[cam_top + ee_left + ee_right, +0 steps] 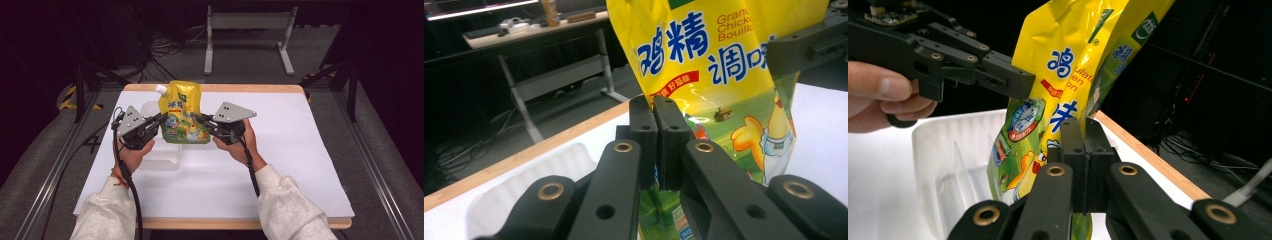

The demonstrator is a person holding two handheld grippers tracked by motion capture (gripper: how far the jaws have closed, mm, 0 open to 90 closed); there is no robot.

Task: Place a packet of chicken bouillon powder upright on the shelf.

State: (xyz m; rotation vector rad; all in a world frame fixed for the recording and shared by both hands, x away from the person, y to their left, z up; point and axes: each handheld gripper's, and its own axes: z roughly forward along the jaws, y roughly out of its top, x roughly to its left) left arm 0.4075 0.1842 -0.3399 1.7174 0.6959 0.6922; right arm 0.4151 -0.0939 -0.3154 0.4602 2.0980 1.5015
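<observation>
A yellow stand-up pouch (182, 112) with a white spout at its top left is held upright between both grippers over the white table. My left gripper (161, 119) is shut on the pouch's left edge; its closed jaws pinch the pouch (709, 75) in the left gripper view. My right gripper (200, 120) is shut on the pouch's right edge, and the pouch (1063, 65) rises above its jaws. The left gripper (1020, 82) also shows across the pouch in the right gripper view. The pouch's lower part hangs above a clear plastic tray (160, 159).
The clear tray (948, 160) lies on the white sheet (280, 165) left of centre. A wooden table edge (240, 88) runs along the back. A white bench frame (248, 30) and cables lie on the floor beyond.
</observation>
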